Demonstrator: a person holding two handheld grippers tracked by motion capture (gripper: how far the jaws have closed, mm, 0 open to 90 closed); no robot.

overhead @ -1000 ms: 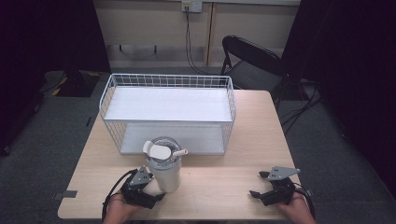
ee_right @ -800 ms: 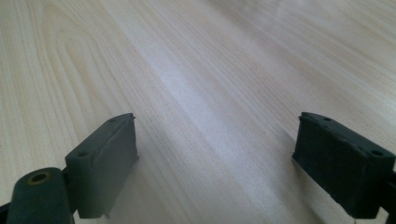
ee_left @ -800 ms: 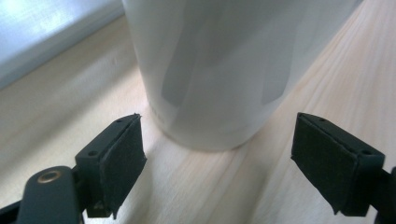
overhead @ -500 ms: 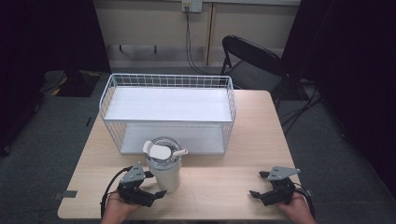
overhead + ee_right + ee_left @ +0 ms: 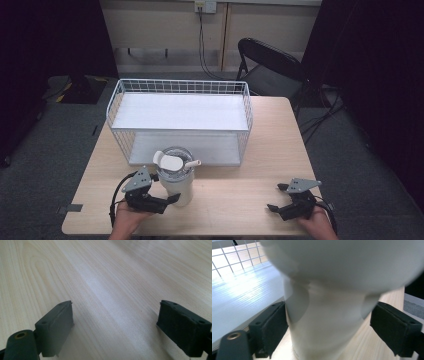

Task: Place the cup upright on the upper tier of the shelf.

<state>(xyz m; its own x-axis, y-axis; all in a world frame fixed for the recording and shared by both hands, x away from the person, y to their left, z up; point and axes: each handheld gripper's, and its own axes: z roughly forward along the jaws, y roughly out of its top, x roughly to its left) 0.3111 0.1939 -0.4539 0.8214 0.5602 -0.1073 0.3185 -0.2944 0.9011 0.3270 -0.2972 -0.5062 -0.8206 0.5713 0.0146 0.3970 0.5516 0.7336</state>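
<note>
My left claw [image 5: 167, 200] is open around the white cup [image 5: 176, 180], low and left of the middle in the high view; its pads sit beside the cup. My right claw [image 5: 279, 197] is open over the bare surface [image 5: 235, 200], lower right. Behind the cup stands a wire basket [image 5: 180, 125].

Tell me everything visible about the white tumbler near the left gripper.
The white tumbler stands upright on the wooden table, just in front of the wire basket. Its matte body tapers toward the base; a clear lid with a white flip tab and a short spout tops it. The left gripper straddles it, jaws open, with a visible gap at the right pad.
</note>
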